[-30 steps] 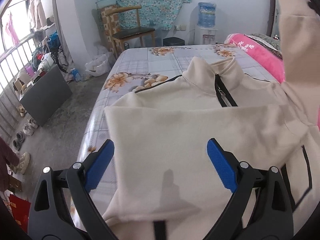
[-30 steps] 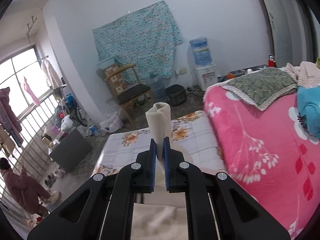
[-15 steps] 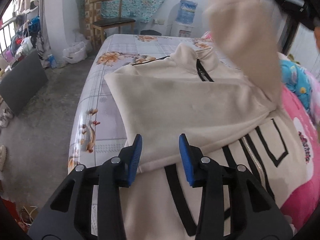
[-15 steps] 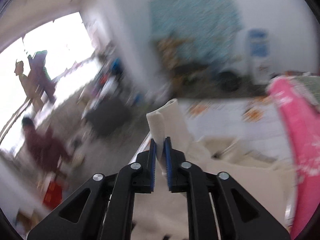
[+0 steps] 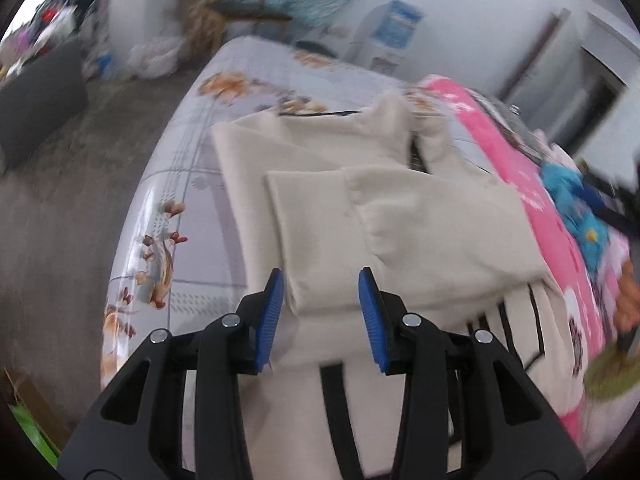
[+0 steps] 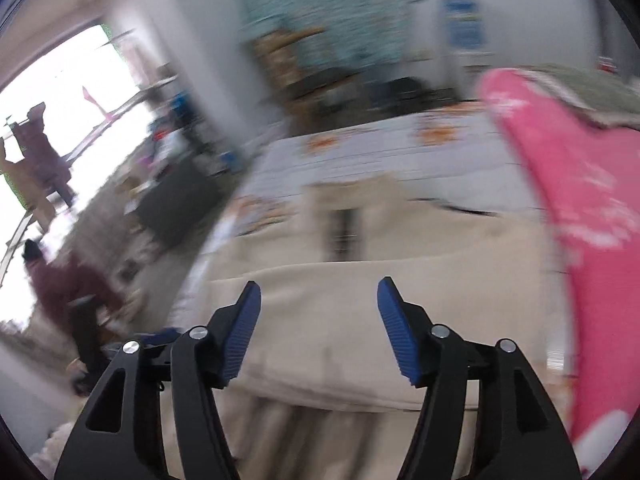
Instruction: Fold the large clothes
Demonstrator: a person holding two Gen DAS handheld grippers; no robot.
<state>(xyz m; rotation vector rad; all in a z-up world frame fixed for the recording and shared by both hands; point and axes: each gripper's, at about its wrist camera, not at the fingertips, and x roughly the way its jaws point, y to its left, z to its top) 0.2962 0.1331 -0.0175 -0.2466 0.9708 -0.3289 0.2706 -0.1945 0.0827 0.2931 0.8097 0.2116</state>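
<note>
A cream jacket [image 5: 320, 208] with black trim lines lay spread on a bed [image 5: 188, 168] covered with a pale flower-print sheet. Both sleeves were folded across its chest, the upper one reaching in from the pink-quilt side and ending in a squared cuff [image 5: 308, 200] near the middle of the garment. The collar and zip pointed toward the far end of the bed, and the hem with its black bands ran under the camera.

The left tongs [image 5: 320, 300] hung just over the near edge of the folded sleeves. Their blue pads stood partly apart, and the lower corner of the sleeve stack showed in the gap between them. Whether either pad touched the cloth could not be told; no pinch was visible.

The right tongs [image 6: 318, 316] were opening, their pads set wide with nothing between them. In that heavily blurred view the jacket's folded sleeve lay flat beneath and beyond the tips, with the collar further off and straight ahead.

A pink quilt [image 5: 540, 200] lay alongside the jacket on the bed's right side. At the left of the right wrist view, a person [image 6: 68, 280] in dark red stood on the floor near a bright window.
</note>
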